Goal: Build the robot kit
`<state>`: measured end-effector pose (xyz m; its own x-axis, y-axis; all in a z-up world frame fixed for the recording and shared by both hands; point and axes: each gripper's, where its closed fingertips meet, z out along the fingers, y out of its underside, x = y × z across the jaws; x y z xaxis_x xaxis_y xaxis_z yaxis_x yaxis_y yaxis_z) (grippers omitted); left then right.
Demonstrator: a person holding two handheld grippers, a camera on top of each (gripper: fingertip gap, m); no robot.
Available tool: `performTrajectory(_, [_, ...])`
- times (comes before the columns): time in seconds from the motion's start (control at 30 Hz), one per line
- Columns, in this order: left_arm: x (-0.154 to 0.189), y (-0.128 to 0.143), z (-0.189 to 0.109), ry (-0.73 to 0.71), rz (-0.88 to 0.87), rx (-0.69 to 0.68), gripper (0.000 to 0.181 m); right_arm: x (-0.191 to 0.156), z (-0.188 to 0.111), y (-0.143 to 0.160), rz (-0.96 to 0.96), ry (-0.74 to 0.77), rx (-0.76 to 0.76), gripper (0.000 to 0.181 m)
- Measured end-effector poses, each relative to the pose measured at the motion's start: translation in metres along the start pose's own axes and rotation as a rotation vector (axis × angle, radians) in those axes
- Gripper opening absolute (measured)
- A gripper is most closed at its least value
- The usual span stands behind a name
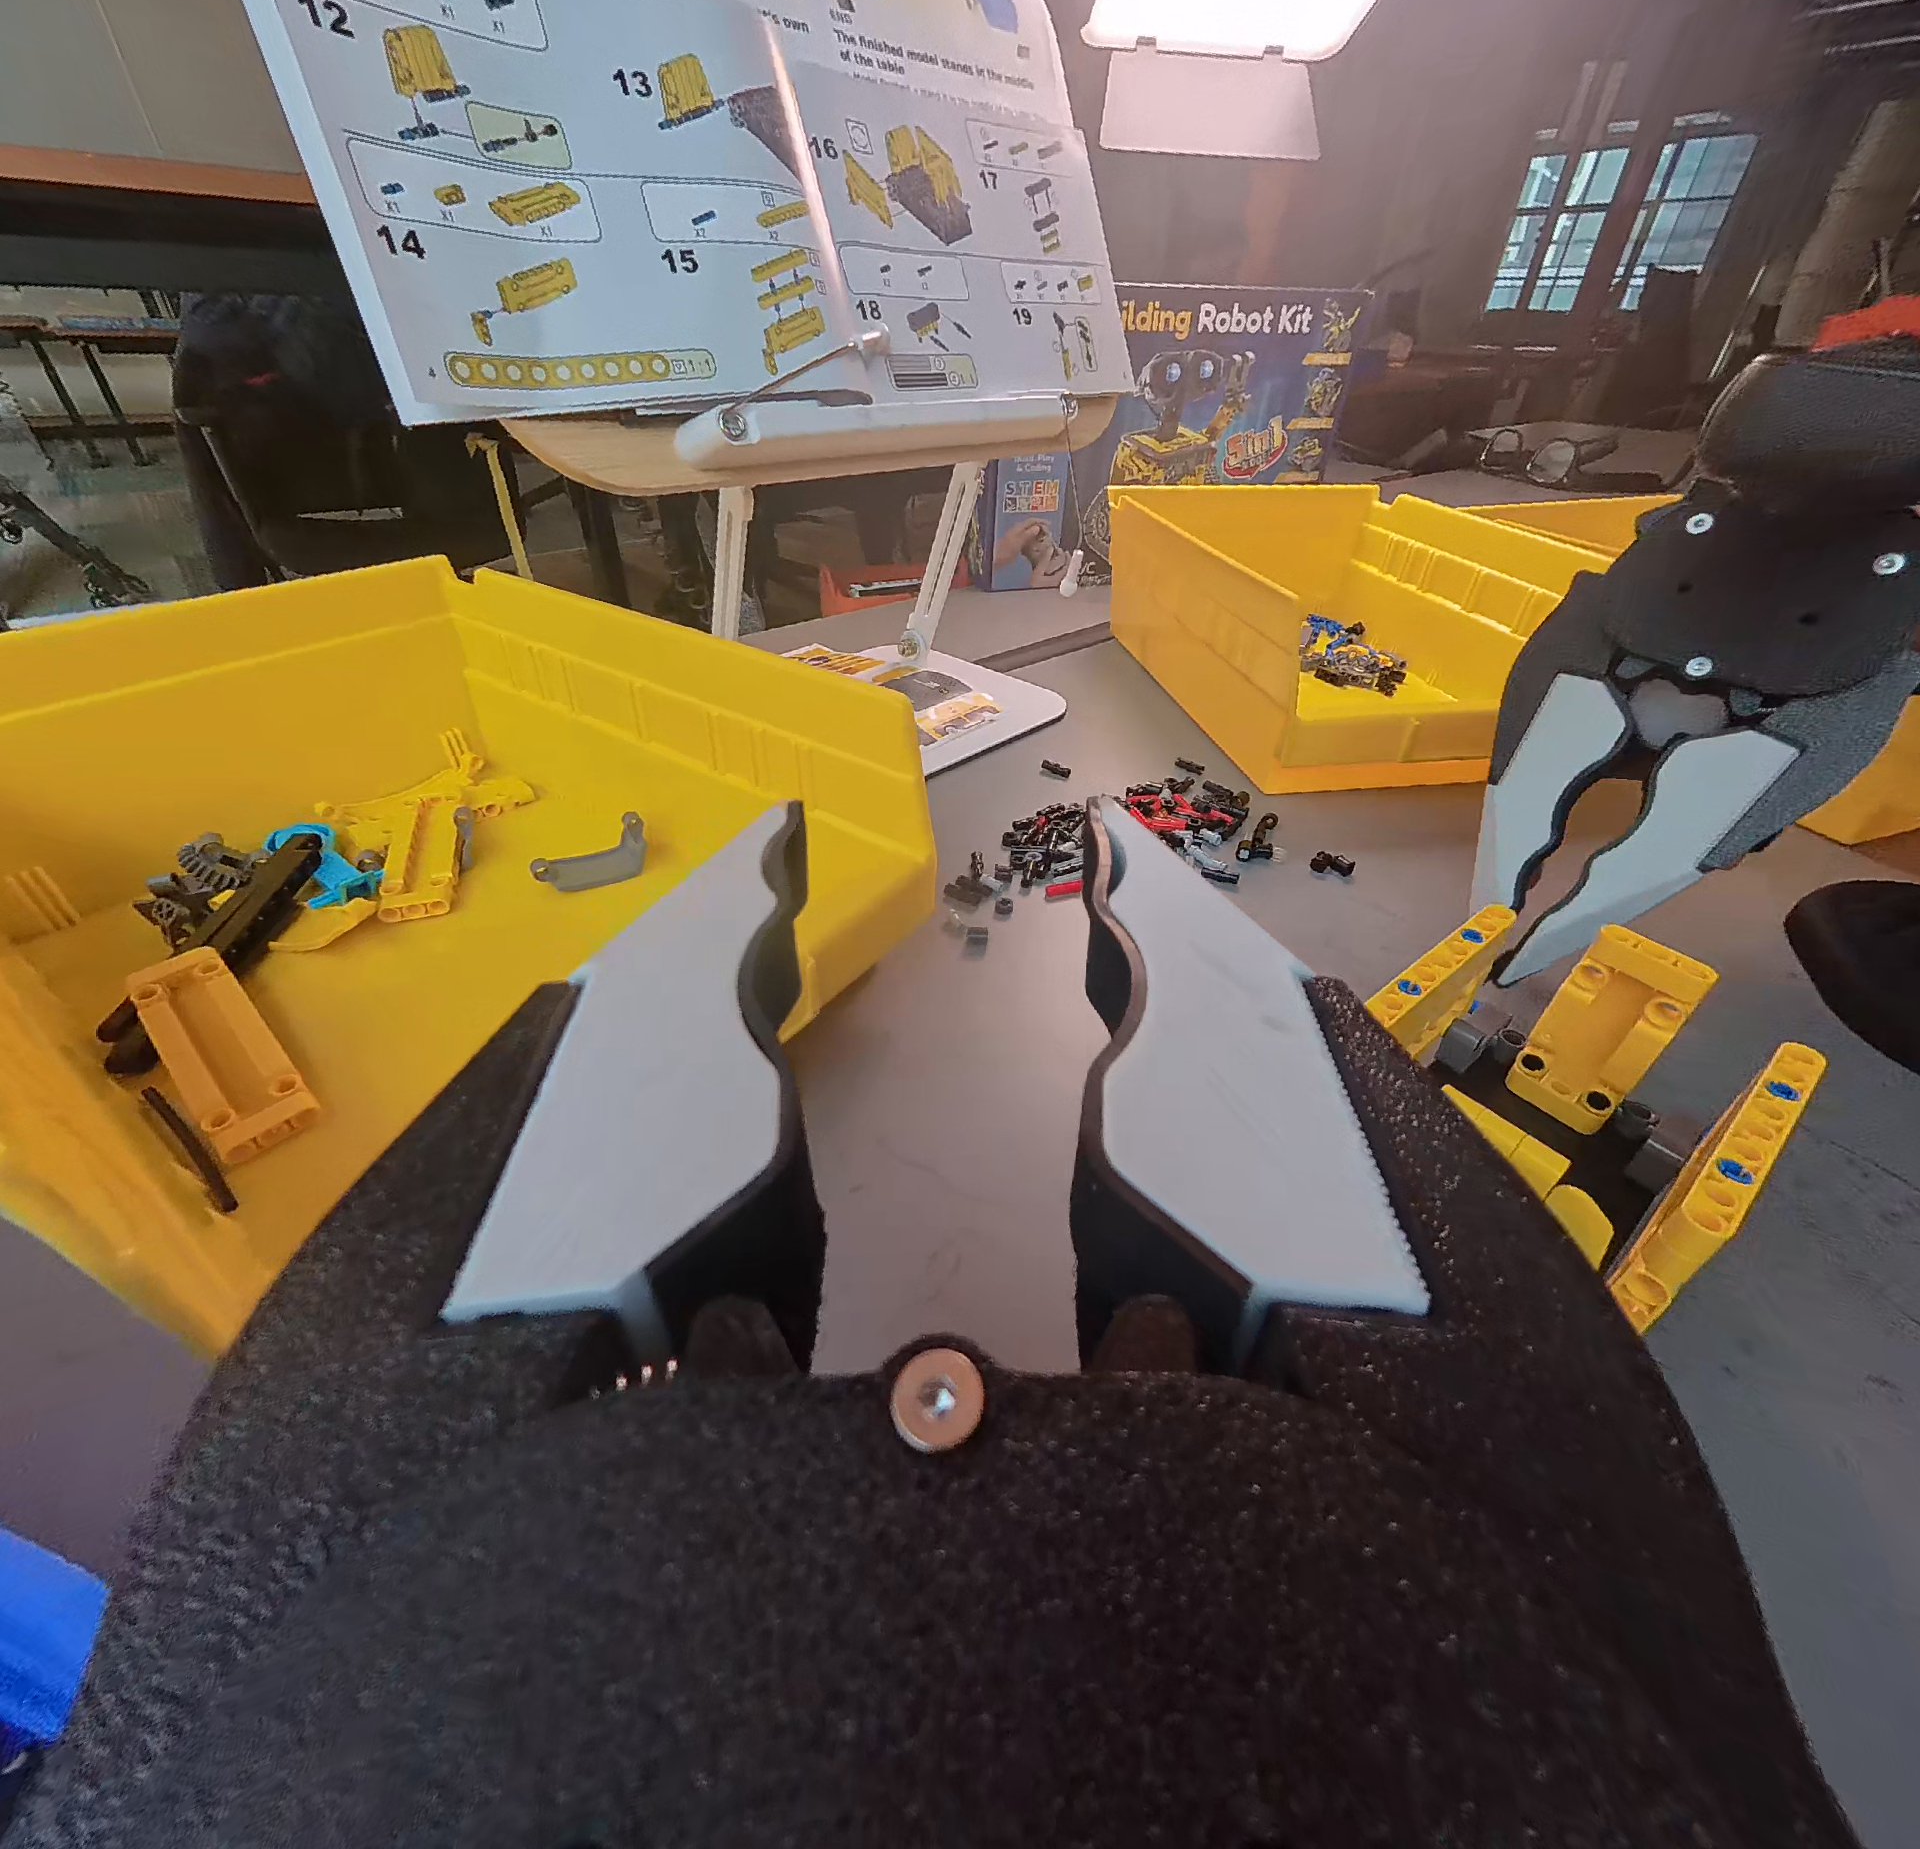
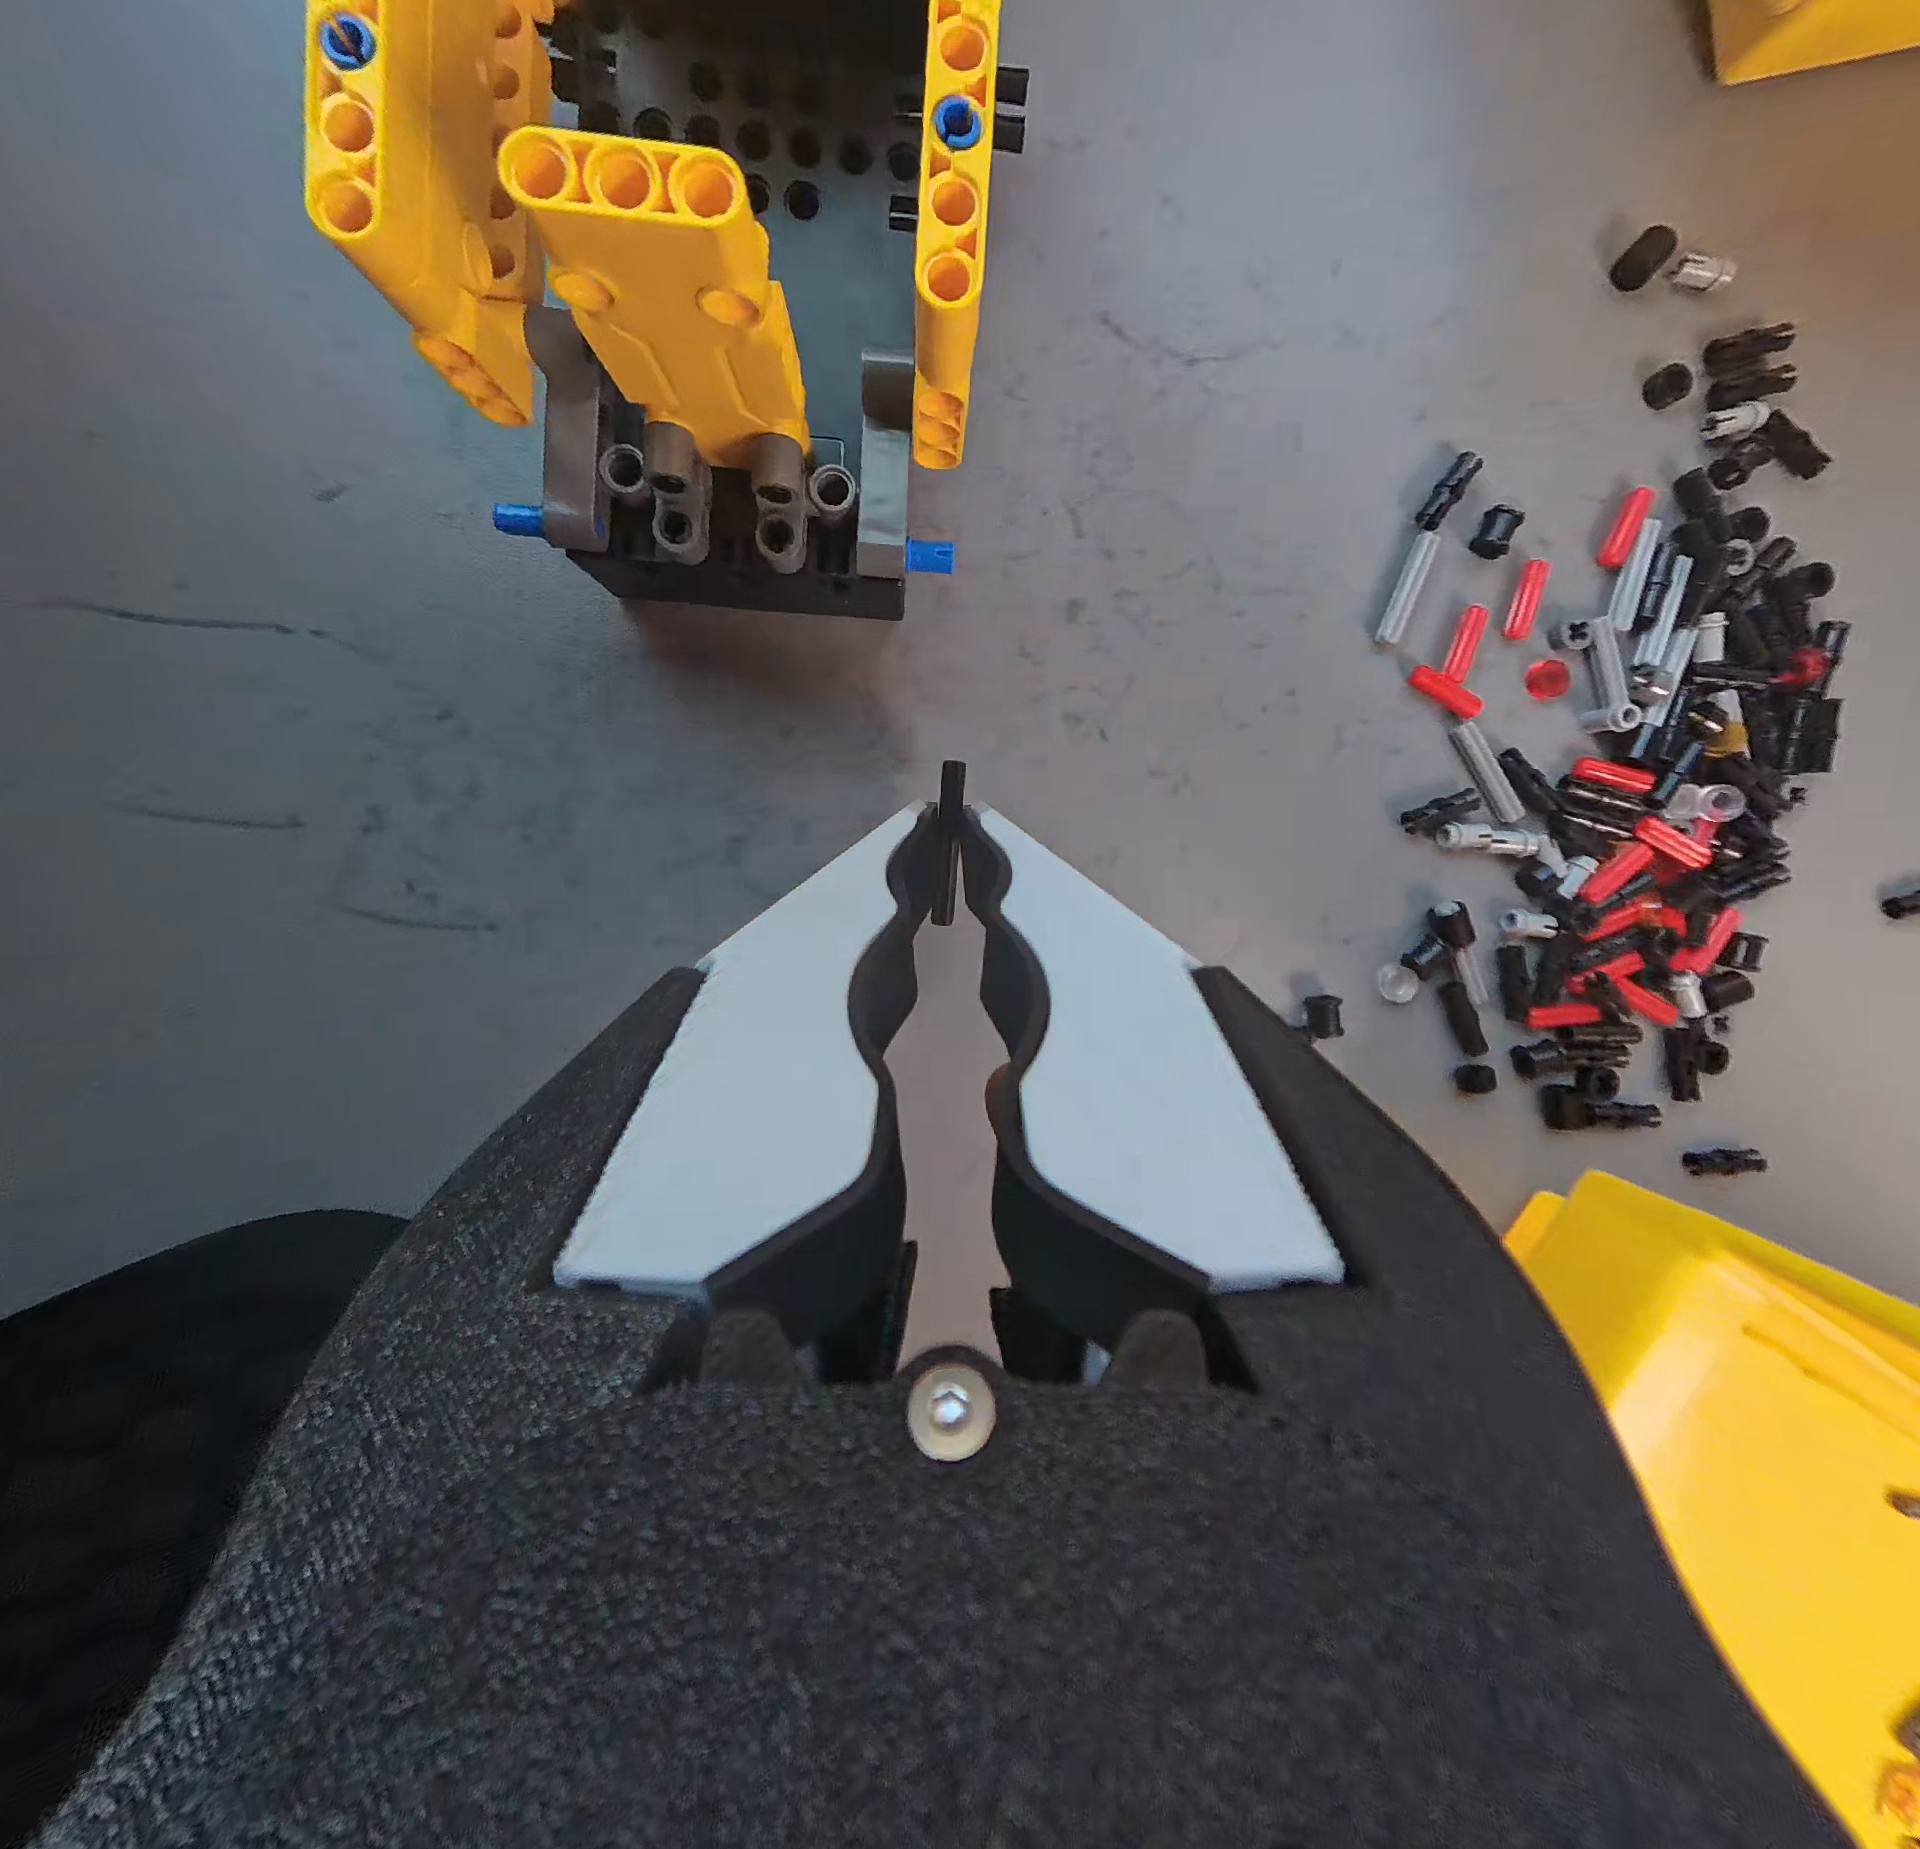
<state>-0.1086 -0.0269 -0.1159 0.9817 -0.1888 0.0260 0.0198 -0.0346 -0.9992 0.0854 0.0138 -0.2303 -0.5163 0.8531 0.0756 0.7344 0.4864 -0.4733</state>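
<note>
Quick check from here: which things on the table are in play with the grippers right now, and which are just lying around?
In play:
- right gripper, shut on a thin black plastic pin
- partly built yellow-and-black brick model, nearest ahead of that pin
- left gripper, open, holding nothing

Lying about:
- loose heap of small black, red and grey connector pegs
- yellow plastic bins
- instruction sheet on a stand

My left gripper (image 1: pixel 940 843) sits mid-frame, jaws spread wide; my right gripper (image 2: pixel 948 812), centre frame, is pinched nearly closed, tips forward.
</note>
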Motion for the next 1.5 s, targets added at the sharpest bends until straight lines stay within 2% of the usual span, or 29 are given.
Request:
performTrajectory(0.23, [0.001,0.002,0.0,0.007,-0.009,-0.012,0.051,0.004,0.009,0.005,-0.037,-0.018,-0.036,0.004])
performTrajectory(0.57, [-0.001,0.007,0.002,0.0,0.0,-0.03,0.049,0.006,0.009,0.004,-0.016,-0.014,0.004,0.011])
performTrajectory(0.73, [-0.002,0.008,0.001,-0.005,0.002,-0.031,0.049,0.008,-0.014,0.004,0.004,0.032,0.056,0.013])
performTrajectory(0.93, [-0.001,0.012,0.004,0.003,-0.011,-0.046,0.049,0.004,-0.035,0.022,0.083,0.106,0.078,0.015])
performTrajectory(1.17, [0.003,0.016,0.006,0.022,-0.02,-0.06,0.049,0.0,-0.012,0.017,0.184,0.099,0.178,0.013])
performTrajectory(1.27, [0.008,0.013,0.005,0.052,-0.024,-0.047,0.048,0.003,-0.002,0.015,0.179,0.081,0.164,0.012])
performTrajectory(1.37, [0.017,0.013,0.005,0.101,-0.019,-0.048,0.047,0.0,0.004,0.013,0.163,0.049,0.144,0.003])
performTrajectory(1.43, [0.025,0.013,0.006,0.146,-0.024,-0.052,0.045,0.0,0.005,0.012,0.14,0.07,0.14,0.003])
performTrajectory(1.5, [0.035,0.012,0.006,0.202,-0.039,-0.051,0.045,0.002,-0.003,-0.002,0.071,0.148,0.227,0.002])
